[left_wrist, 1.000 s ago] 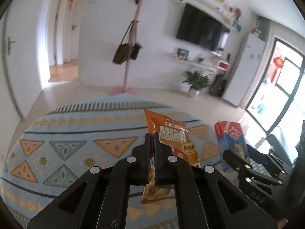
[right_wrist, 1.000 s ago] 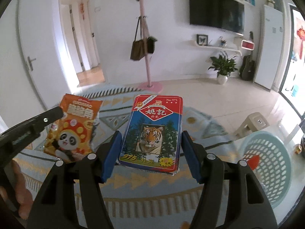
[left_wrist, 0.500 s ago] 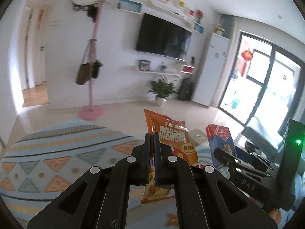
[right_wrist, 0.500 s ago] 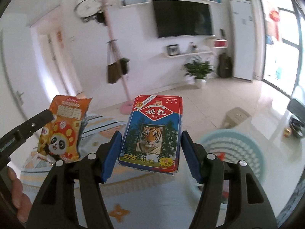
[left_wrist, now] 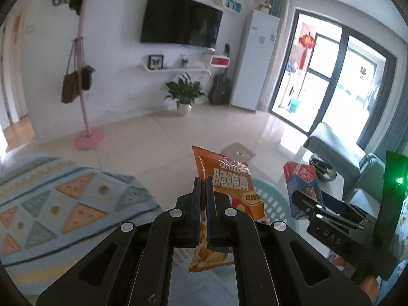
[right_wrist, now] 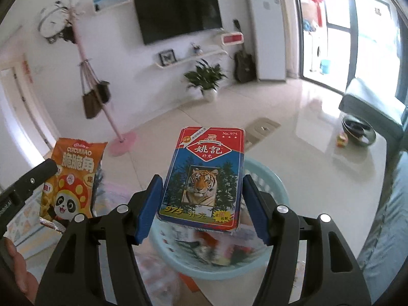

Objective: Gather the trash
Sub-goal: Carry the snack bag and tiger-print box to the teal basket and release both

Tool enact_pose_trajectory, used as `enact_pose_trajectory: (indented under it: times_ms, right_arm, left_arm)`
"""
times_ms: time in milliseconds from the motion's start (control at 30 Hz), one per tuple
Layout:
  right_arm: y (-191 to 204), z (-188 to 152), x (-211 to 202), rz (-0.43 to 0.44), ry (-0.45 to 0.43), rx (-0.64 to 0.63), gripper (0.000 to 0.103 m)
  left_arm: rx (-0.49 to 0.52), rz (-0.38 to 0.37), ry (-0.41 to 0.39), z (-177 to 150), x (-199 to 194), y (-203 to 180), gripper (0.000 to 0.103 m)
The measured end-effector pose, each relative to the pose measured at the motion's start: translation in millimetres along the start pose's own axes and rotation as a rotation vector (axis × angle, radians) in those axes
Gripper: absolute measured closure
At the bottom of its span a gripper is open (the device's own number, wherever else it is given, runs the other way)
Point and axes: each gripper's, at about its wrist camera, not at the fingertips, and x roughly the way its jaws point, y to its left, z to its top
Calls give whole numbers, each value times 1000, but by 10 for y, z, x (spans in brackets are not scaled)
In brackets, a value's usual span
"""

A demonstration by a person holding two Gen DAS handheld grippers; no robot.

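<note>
My left gripper (left_wrist: 203,186) is shut on an orange snack bag (left_wrist: 227,178), which stands upright between the fingers and hangs below them. My right gripper (right_wrist: 202,186) is shut on a blue and red playing-card box with a tiger picture (right_wrist: 204,176), its blue pads pressed on both sides. Under the card box sits a light-blue perforated basket (right_wrist: 272,186) holding several wrappers. In the left wrist view the card box (left_wrist: 302,188) and the right gripper (left_wrist: 303,199) are at the right, with the basket (left_wrist: 270,199) behind the snack bag. The right wrist view has the snack bag (right_wrist: 71,176) at the left.
A patterned blue and orange rug (left_wrist: 58,204) covers the floor at left. A pink coat stand (left_wrist: 86,102), a potted plant (left_wrist: 185,94), a low stool (right_wrist: 262,127) and a grey sofa (right_wrist: 369,107) stand around. A glossy white table (right_wrist: 357,158) carries a dark bowl.
Both grippers have swung to the right with their loads, away from the rug. The basket has come from the right edge to directly under the card box.
</note>
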Motion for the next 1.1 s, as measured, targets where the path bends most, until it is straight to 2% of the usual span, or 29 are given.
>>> enact_pose_trajectory:
  times_ms: [267,300,333,400,433,500,600,800,967,1100]
  right_arm:
    - [-247,-187,457,-66,116,22,41]
    - [-258,-199,487,-66,126,24,41]
    - [-266,-217,523,-61,137,25,41]
    - [-280,-257,556,-65,151,32,38]
    - [-302,-270,562,-67,153,37,38]
    - [-318,-269,545,-70,153,42,37]
    - [-308,-266,477,-63,148,46,37]
    - [-72,-204,190,-12,100,3,37]
    - [175,-209,-127,44,29,-24,34]
    - [434,-271,-383,106,-28,-63,34]
  left_arm:
    - [34,7,113,-67,576,-207,99]
    - [40,7,127,-75,642,-225,88]
    - [41,6,140,-76,687,-230,66]
    - [41,6,130,-97,701,-250,46]
    - [45,6,129,-109,694,-244,43]
    - [50,-8,133,-138,672,-222,42]
    - [40,7,131,-153,597,-133,34]
    - [-15,15,68,-244,185,52,24]
    - [-29,82,-8,-349,-248,184,21]
    - [-24,171,-89,-528,-638,272,19]
